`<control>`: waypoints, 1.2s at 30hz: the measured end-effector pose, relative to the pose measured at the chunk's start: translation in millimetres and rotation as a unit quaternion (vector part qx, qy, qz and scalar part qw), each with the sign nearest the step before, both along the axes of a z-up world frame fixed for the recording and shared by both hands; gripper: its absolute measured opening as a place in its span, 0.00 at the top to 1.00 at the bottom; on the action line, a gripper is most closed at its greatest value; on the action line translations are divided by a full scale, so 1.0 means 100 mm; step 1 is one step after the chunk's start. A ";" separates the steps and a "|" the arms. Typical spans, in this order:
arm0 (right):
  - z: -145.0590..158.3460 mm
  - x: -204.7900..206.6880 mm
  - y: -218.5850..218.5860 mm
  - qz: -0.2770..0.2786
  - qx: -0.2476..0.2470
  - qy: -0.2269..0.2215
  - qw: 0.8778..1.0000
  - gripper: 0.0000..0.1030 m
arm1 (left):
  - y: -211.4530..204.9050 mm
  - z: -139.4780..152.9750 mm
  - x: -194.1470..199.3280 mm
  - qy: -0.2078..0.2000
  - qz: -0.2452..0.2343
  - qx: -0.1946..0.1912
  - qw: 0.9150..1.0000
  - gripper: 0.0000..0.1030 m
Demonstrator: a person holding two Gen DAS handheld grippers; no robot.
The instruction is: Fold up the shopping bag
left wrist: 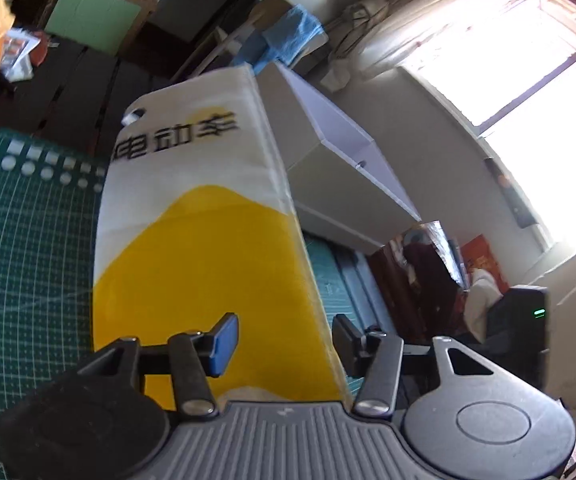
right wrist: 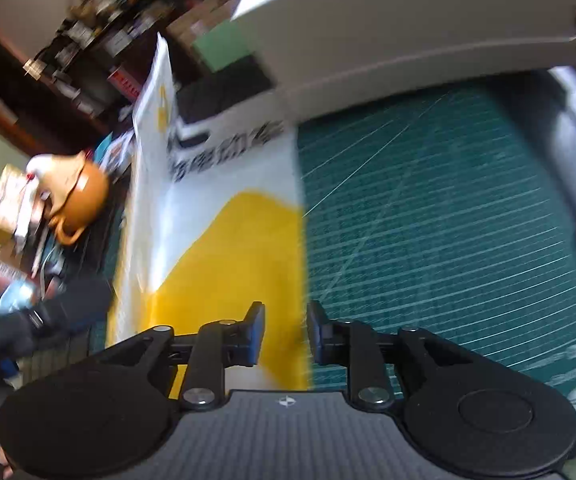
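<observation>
Shopping bag, white with a yellow patch and black lettering, lies on the green cutting mat. In the left wrist view its long right edge looks raised off the mat, running toward a white box just beyond.

Left gripper: jaws spread wide, nothing pinched; the bag's near end sits between and below them.

Right gripper: jaws parted, straddling the bag's straight right edge; whether they touch it, cannot tell. View blurred.

Bare mat stretches right of that edge. Left of the bag, a brown teapot and clutter crowd close.
</observation>
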State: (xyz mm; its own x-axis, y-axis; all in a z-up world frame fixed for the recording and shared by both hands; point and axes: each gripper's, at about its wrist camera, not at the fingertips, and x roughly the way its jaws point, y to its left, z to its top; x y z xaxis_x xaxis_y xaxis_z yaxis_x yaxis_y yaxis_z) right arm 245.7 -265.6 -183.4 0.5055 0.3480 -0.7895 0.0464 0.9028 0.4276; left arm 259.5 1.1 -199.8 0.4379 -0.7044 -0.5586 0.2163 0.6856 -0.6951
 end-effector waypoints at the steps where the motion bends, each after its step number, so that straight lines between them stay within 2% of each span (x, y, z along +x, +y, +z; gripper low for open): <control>1: 0.07 0.00 -0.05 -0.008 -0.002 -0.011 1.000 0.75 | -0.01 -0.03 0.01 0.008 0.001 -0.002 1.000 0.51; 3: 0.22 -0.01 -0.14 -0.019 0.001 -0.040 0.999 0.75 | -0.05 -0.09 0.03 0.020 0.004 -0.009 1.000 0.51; 5: 0.36 0.02 -0.11 -0.002 0.020 -0.067 0.998 0.74 | -0.07 -0.11 0.05 0.022 0.007 -0.008 1.000 0.51; 8: 0.42 0.14 0.09 0.046 0.031 -0.069 0.996 0.71 | -0.08 -0.15 0.04 0.027 0.003 0.002 1.000 0.50; 12: 0.29 0.36 0.37 0.089 0.012 -0.040 0.995 0.73 | -0.12 -0.16 0.01 0.031 -0.013 0.012 0.999 0.50; 13: 0.23 0.43 0.43 0.097 0.006 -0.027 0.995 0.78 | -0.11 -0.15 -0.01 0.029 -0.017 0.009 0.999 0.50; 15: 0.09 0.56 0.54 0.108 -0.008 -0.002 0.994 0.83 | -0.06 -0.07 -0.05 0.024 -0.018 0.006 1.000 0.50; 18: -0.06 0.63 0.59 0.110 -0.026 0.018 0.993 0.83 | 0.04 0.09 -0.09 0.013 -0.024 0.016 1.000 0.50; 20: -0.12 0.61 0.60 0.116 -0.032 0.020 0.992 0.83 | 0.11 0.23 -0.11 -0.011 -0.021 0.025 0.999 0.37; 23: -0.19 0.56 0.62 0.129 -0.043 0.021 0.990 0.83 | 0.22 0.45 -0.05 -0.057 0.018 0.080 0.995 0.32; 24: -0.19 0.56 0.63 0.132 -0.046 0.017 0.990 0.83 | 0.24 0.52 0.02 -0.069 0.033 0.117 0.990 0.32; 26: -0.19 0.53 0.65 0.143 -0.055 0.006 0.988 0.83 | 0.26 0.57 0.16 -0.077 0.048 0.158 0.983 0.32; 27: -0.20 0.52 0.66 0.148 -0.060 0.000 0.987 0.83 | 0.27 0.56 0.27 -0.067 0.054 0.186 0.979 0.32; 29: -0.21 0.49 0.67 0.158 -0.065 -0.010 0.985 0.83 | 0.28 0.47 0.43 -0.038 0.051 0.202 0.977 0.34; 31: -0.24 0.48 0.61 0.156 -0.053 -0.017 0.986 0.83 | 0.36 0.26 0.62 0.008 0.047 0.177 0.983 0.39; 32: -0.26 0.49 0.58 0.153 -0.044 -0.017 0.987 0.83 | 0.39 0.17 0.68 0.033 0.048 0.167 0.984 0.47; 34: -0.30 0.50 0.51 0.145 -0.023 -0.018 0.989 0.83 | 0.43 0.05 0.80 0.060 0.056 0.161 0.984 0.53; 36: -0.33 0.50 0.45 0.136 -0.001 -0.019 0.991 0.83 | 0.45 0.00 0.79 0.068 0.058 0.151 0.985 0.53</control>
State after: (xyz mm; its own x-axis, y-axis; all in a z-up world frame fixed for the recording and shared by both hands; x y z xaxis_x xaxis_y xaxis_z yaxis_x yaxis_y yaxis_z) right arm 296.0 -220.9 -216.5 0.4219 0.4746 -0.7725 -0.2149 0.8801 0.4233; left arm 338.5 46.5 -200.1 0.4125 -0.4477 -0.7933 0.0445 0.8797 -0.4734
